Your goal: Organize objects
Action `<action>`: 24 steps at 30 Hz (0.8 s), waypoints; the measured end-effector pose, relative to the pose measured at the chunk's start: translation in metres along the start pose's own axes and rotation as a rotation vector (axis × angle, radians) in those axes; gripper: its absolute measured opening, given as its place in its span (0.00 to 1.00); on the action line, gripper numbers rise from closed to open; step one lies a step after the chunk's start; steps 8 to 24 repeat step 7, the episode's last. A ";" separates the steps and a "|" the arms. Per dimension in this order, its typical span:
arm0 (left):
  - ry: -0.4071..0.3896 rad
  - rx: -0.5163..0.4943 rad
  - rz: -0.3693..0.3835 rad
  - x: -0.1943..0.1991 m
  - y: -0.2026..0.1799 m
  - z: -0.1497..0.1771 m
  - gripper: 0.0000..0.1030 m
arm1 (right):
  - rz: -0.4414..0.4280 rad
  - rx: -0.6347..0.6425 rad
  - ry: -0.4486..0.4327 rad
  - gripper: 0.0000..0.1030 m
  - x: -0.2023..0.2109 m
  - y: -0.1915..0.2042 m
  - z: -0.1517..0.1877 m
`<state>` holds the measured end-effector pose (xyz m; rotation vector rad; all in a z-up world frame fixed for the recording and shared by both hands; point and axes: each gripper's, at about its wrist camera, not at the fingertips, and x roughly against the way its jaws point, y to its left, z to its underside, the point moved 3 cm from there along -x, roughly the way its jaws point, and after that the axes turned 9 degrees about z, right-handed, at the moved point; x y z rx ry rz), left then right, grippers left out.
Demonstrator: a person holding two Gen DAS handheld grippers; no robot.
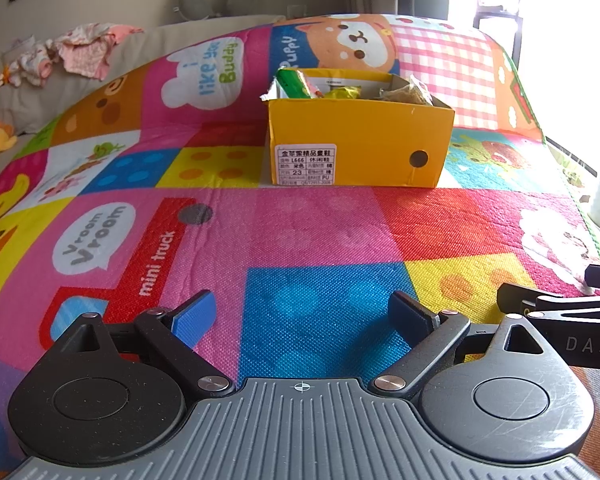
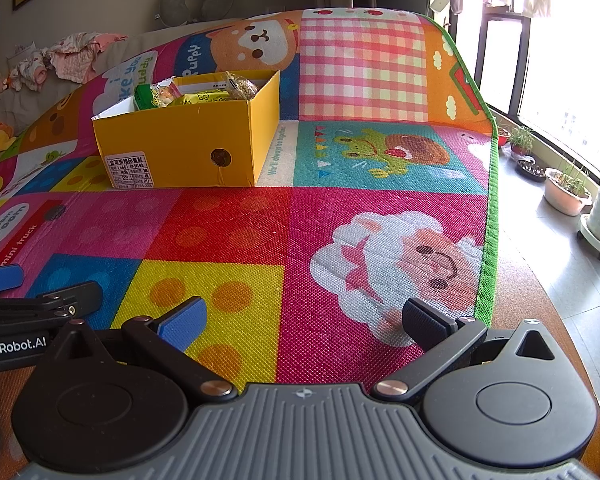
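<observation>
1. Yellow shoebox (image 1: 360, 140) sits toward the far edge of the play mat (image 1: 300, 232); white label reads "L666", "23", "PU". Snack packets (image 2: 188, 98) lie inside.
2. Mat print: "Vroom Vroom", "mini truck", "I like you Buddy", "Puppy".
3. Left gripper (image 1: 304, 316): jaws spread wide, nothing between, low over the mat's near edge.
4. Right gripper (image 2: 304, 320): likewise spread and empty, beside the left.

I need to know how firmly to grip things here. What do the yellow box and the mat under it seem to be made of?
The yellow box looks like thin matte cardboard: creased corners, a punched hole, a paper label. The mat looks like soft foam or plastic with a printed, woven-textured surface; which one is unclear.
</observation>
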<state>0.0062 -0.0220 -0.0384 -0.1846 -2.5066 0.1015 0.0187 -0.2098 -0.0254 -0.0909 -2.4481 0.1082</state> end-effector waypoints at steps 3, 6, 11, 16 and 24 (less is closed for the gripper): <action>0.000 -0.001 0.011 -0.002 0.001 -0.001 0.93 | 0.000 0.000 0.000 1.00 0.000 0.001 0.000; 0.000 -0.003 0.018 -0.003 0.002 -0.001 0.93 | 0.000 -0.001 0.000 1.00 0.000 0.001 0.000; 0.000 -0.001 0.019 -0.003 0.002 -0.001 0.93 | 0.000 0.000 0.000 1.00 0.000 0.000 0.000; 0.000 -0.001 0.019 -0.003 0.002 -0.001 0.93 | 0.000 0.000 0.000 1.00 0.000 0.000 0.000; 0.000 -0.001 0.019 -0.003 0.002 -0.001 0.93 | 0.000 0.000 0.000 1.00 0.000 0.000 0.000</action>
